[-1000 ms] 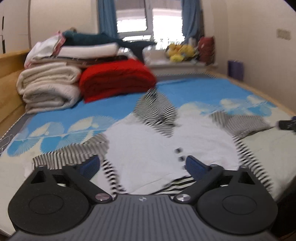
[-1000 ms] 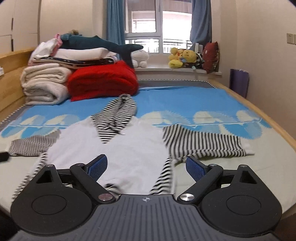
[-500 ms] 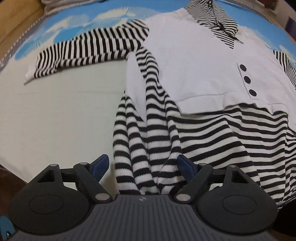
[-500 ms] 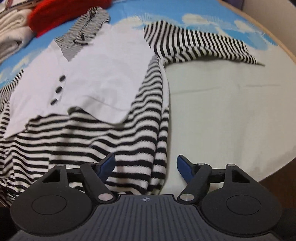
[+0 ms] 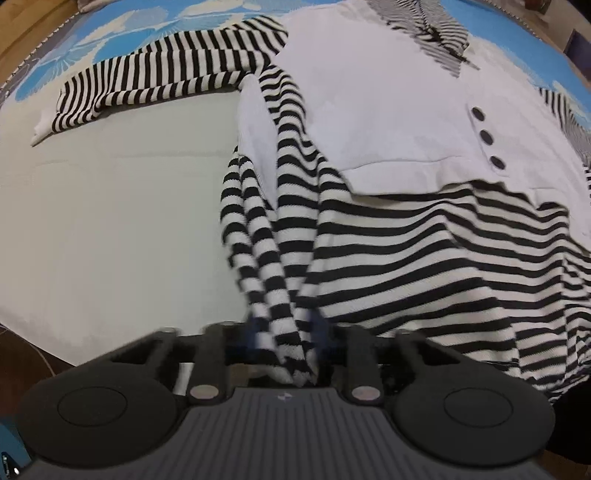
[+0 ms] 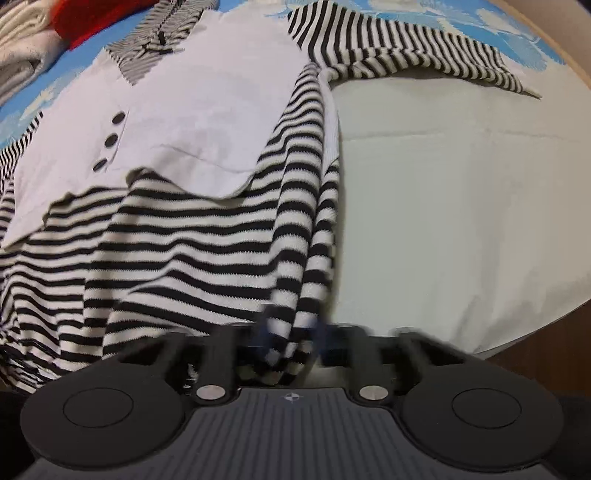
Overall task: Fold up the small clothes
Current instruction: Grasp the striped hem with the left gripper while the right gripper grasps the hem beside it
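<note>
Spread flat on a bed point(image 5: 110, 229), front up: small striped garment point(image 5: 388, 110) with white panel, three dark buttons point(image 5: 487, 138) and hood. Sleeves out to either side over the blue-patterned cover point(image 6: 461, 14). At the near hem, left tool point(image 5: 284, 332) pinched on a bunched striped corner, jaws just drawn in around the cloth. At the opposite hem corner, right tool point(image 6: 291, 332) likewise clamped on striped fabric, jaws also just closed. Beyond the hood, red blanket point(image 6: 92, 14) and folded pale bedding point(image 6: 22, 40).
</note>
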